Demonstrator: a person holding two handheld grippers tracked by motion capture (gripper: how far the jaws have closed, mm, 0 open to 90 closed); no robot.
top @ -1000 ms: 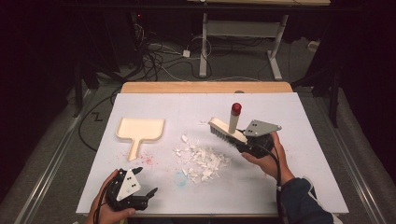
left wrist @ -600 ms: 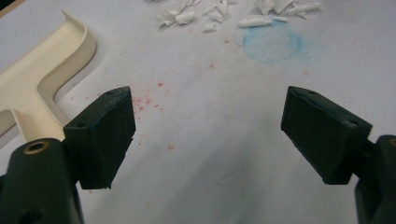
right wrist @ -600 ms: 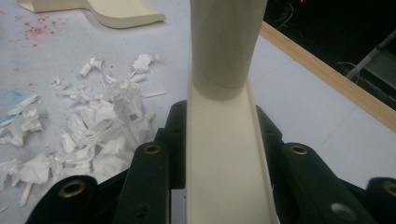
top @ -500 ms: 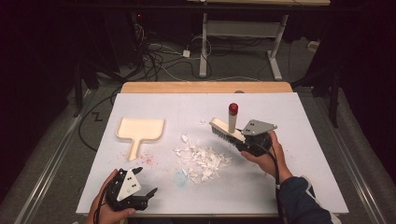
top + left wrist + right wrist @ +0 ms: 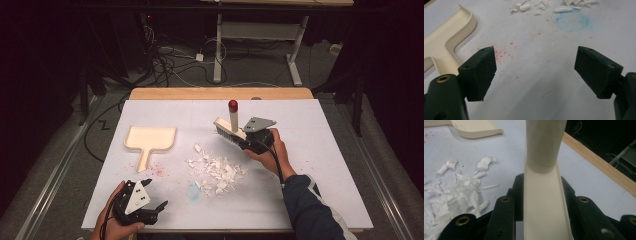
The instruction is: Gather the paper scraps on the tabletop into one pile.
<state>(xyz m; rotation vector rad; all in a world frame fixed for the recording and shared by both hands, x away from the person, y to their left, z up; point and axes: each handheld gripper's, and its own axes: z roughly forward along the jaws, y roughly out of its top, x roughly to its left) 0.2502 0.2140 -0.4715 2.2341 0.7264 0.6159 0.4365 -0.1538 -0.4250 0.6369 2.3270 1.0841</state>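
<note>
Nearest the person, the left gripper [image 5: 156, 204] rests at the front left edge of the table [image 5: 330, 150], held in one hand, its two black jaws spread wide apart with nothing between them; in the left gripper view they frame bare white tabletop dotted with red specks [image 5: 504, 53] and one faint round blue smudge [image 5: 571, 21].

Farther in, at the middle of the table, lies one loose pile of white scraps [image 5: 216, 172], thin, torn and curled like shredded paper or foam, too many to count.

To the right of the pile, the right gripper [image 5: 243, 141] sits in the person's other hand, a dark sleeve behind it. Its jaws are clamped on one brush [image 5: 229, 129], gripping the cream block from both sides. The brush is a small hand broom: a smooth cream plastic back, a row of dark bristles under it, and a round cream handle standing tilted upward, capped by a red knob [image 5: 233, 105]. It hangs just past the far right edge of the pile, bristles at or near the tabletop; contact cannot be told.

To the left, well apart from the brush, lies one cream dustpan [image 5: 150, 140], flat, smooth, with a raised rim and a short straight handle pointing toward the person.

The table has a matte white surface and a light wooden strip along its far edge.
</note>
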